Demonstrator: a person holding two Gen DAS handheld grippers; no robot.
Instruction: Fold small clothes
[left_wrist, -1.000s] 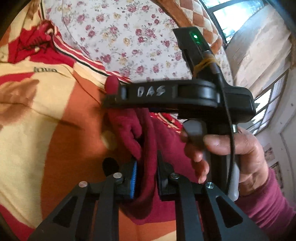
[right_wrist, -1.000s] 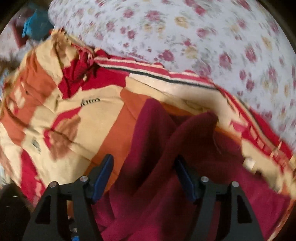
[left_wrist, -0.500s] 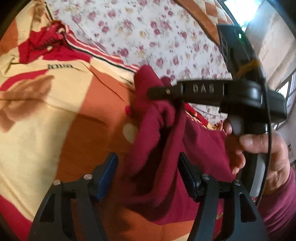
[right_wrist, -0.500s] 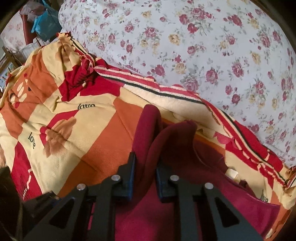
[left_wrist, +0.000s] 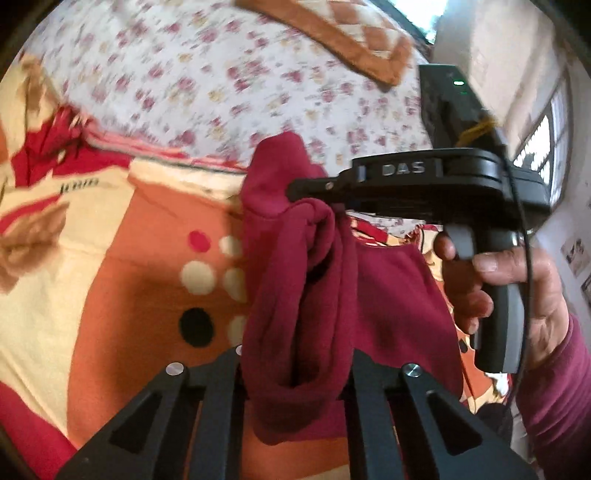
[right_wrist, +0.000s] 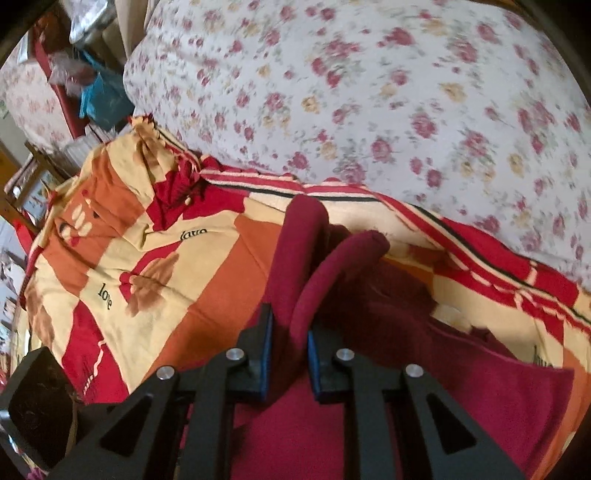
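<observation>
A small maroon fleece garment (left_wrist: 295, 280) hangs bunched above the orange, cream and red blanket (left_wrist: 122, 280). My right gripper (right_wrist: 290, 354) is shut on a raised fold of the garment (right_wrist: 306, 266). In the left wrist view the right gripper (left_wrist: 295, 192) pinches the top of the bunch from the right. My left gripper (left_wrist: 295, 373) has the hanging cloth filling the gap between its fingers; the fingertips are hidden behind the cloth, so whether it grips is unclear.
A floral white sheet (right_wrist: 369, 92) covers the bed behind the blanket (right_wrist: 147, 295). A brown checked pillow (left_wrist: 343, 40) lies at the far edge. Cluttered shelves and a teal bag (right_wrist: 99, 96) stand at the far left. A window (left_wrist: 554, 140) is on the right.
The right gripper closed on the garment's fold and lifted it higher. The left gripper, first shut on the cloth and then open, now sits closer around the hanging bunch.
</observation>
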